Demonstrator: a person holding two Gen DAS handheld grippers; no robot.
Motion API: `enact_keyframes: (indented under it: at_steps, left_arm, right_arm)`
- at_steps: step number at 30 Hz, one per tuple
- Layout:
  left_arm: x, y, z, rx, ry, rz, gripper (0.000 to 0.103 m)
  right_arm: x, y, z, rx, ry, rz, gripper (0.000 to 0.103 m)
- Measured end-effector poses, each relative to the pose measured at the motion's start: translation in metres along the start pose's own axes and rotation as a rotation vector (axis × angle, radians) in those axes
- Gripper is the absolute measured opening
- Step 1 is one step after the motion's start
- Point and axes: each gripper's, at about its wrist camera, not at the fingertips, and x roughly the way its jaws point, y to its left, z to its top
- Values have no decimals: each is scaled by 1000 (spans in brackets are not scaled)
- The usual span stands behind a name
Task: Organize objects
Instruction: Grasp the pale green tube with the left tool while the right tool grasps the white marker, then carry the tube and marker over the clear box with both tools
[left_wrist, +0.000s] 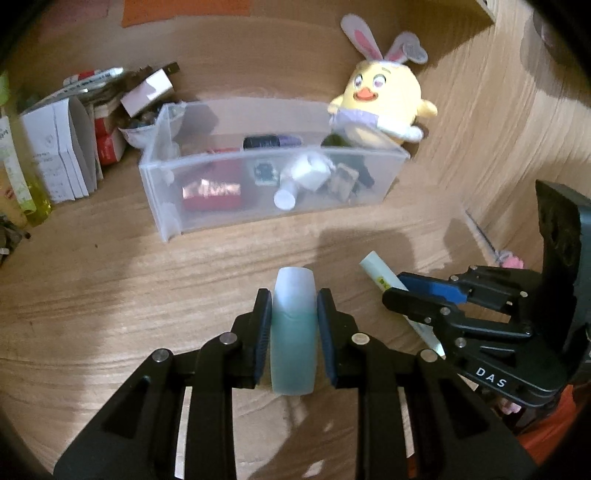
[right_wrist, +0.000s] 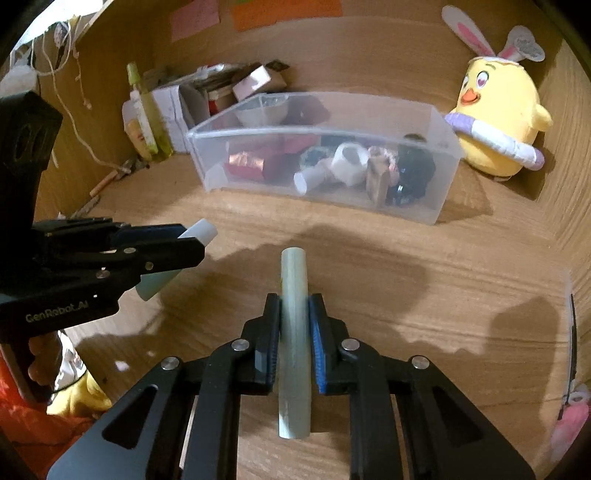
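Left wrist: frosted rounded bottle (left_wrist: 293, 332), translucent bin (left_wrist: 273, 162).

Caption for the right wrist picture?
Right gripper clamps a pale tube above the wooden desk, facing a clear bin.

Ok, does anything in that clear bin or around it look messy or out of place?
Yes. Inside the clear bin, a white bottle lies tipped on its side among jumbled items. Left of the bin, small boxes sit in a leaning heap.
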Motion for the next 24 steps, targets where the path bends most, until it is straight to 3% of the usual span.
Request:
enact_keyframes:
  at_steps: [24]
  left_arm:
    - [-28, 3, 39, -19, -148, 4, 24]
  right_arm:
    - [-41, -21, 56, 50, -220, -38, 14]
